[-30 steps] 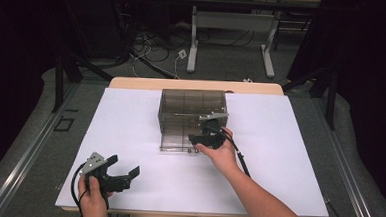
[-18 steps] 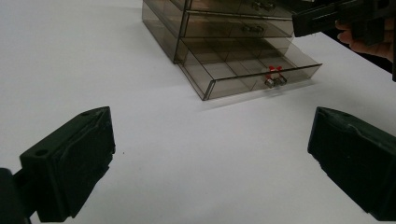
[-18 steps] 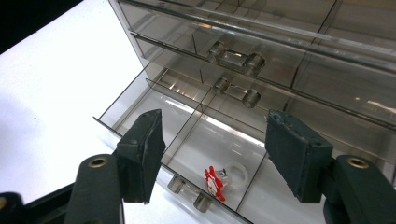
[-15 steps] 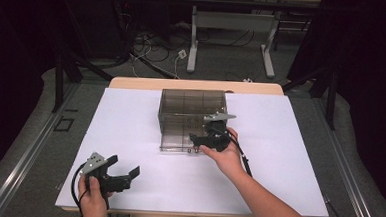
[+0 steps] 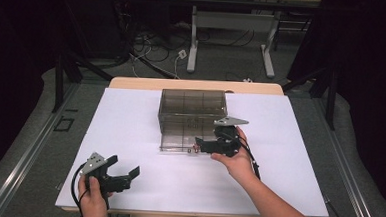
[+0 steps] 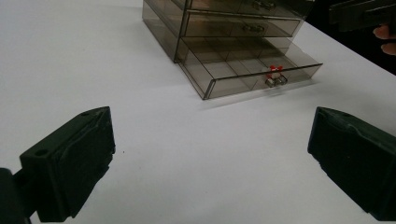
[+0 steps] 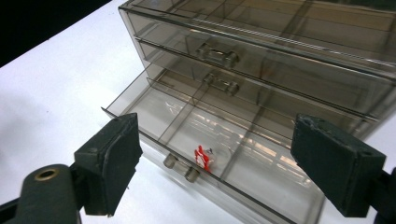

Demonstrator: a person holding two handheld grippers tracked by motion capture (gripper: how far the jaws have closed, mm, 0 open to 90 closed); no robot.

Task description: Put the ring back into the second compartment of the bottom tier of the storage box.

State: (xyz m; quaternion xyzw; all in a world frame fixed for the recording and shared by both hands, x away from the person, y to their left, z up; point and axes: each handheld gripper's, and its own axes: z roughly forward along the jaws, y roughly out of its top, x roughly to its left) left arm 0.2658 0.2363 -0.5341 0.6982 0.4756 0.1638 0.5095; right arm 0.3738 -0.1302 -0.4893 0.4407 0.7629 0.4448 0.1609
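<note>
a: small red-and-white piece [image 7: 201,157]: found lying loose in a front compartment of the pulled-out bottom drawer [image 7: 261,205] of the smoky clear plastic three-drawer cabinet [image 5: 193,104], just behind the little clear drawer handle [image 7: 182,169]. untouched.
b: noted. position against the fingers?
a: below and between the black pads of the right gripper [image 7: 224,161], apart from both. spread wide, having just been opening; clamped on nothing, with only air above the drawer between the pads.
b: and the left side?
a: left gripper [image 5: 124,166] likewise spread wide and empty, held low near the front left of the white table top [image 5: 289,143], well apart from cabinet and piece.
b: risks from here?
a: first, with the drawer standing open: could catch a pad or the trailing cable on the front wall and drag the light cabinet across the smooth top. second, if pushed shut off-centre or too hard: likely to skew the drawer in its slot or slide the whole cabinet back, with no bracing from the left. third, under a sharp shove: might bounce the light piece over the low divider into a neighbouring compartment.
b: recommendation?
a: press centred on the handle, slowly, pads kept clear of the piece.
</note>
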